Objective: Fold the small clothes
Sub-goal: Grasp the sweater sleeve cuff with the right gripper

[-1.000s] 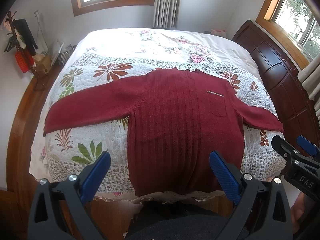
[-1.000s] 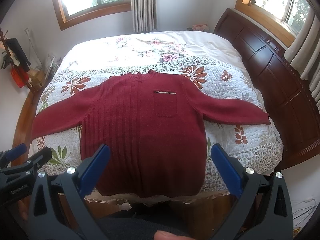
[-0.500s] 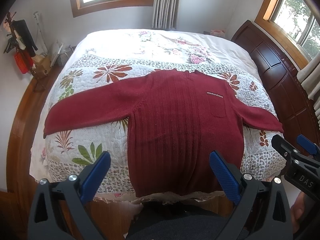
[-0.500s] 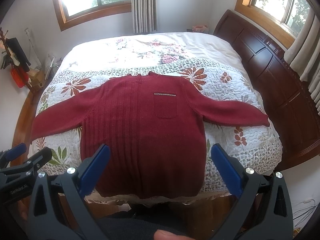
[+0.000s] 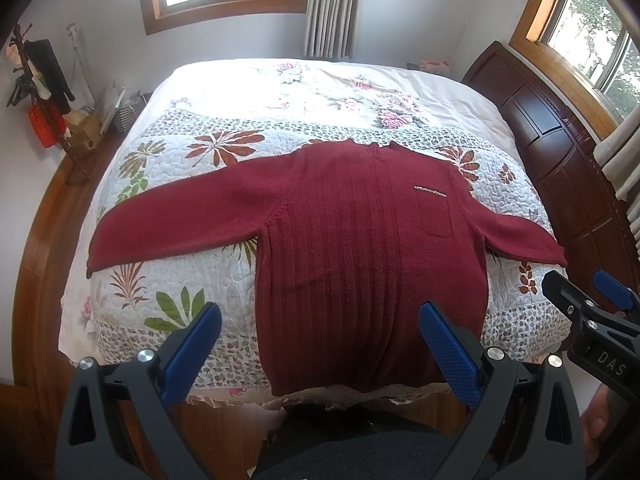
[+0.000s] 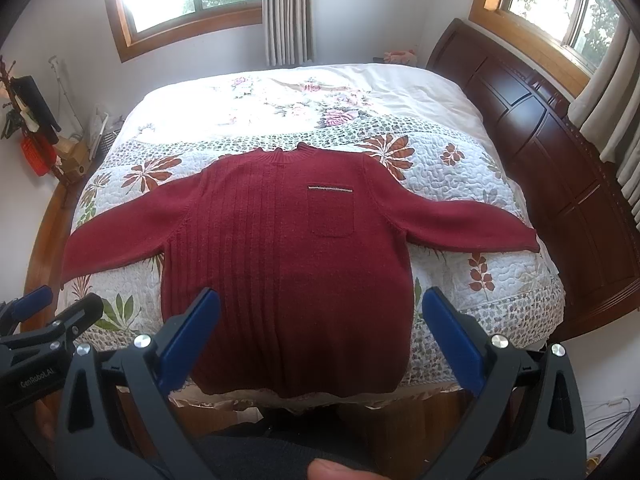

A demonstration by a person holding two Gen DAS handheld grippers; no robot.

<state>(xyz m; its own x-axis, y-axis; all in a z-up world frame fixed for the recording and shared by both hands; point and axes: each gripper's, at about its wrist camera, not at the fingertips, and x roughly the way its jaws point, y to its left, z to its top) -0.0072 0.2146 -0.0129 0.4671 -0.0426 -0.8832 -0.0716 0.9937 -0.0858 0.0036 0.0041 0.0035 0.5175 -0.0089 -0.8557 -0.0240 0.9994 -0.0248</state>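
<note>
A dark red knitted sweater [image 5: 360, 248] [image 6: 280, 248] lies flat, front up, on the quilted bed, both sleeves spread sideways and its hem at the near bed edge. A small chest pocket [image 6: 331, 212] with a pale trim shows on it. My left gripper [image 5: 320, 344] hovers open above the hem, holding nothing. My right gripper [image 6: 320, 332] is also open over the hem, empty. Each gripper appears at the edge of the other's view: the right gripper [image 5: 584, 304] and the left gripper [image 6: 52, 312].
The bed [image 5: 168, 184] has a floral quilt. A dark wooden headboard [image 6: 552, 152] rises on the right. A coat stand and clutter [image 5: 44, 96] sit by the left wall. Wooden floor [image 5: 36, 280] runs along the left. Windows lie beyond.
Both views have crept slightly; the sweater sits a little lower in frame. The sweater itself has not moved, and both grippers stay open.
</note>
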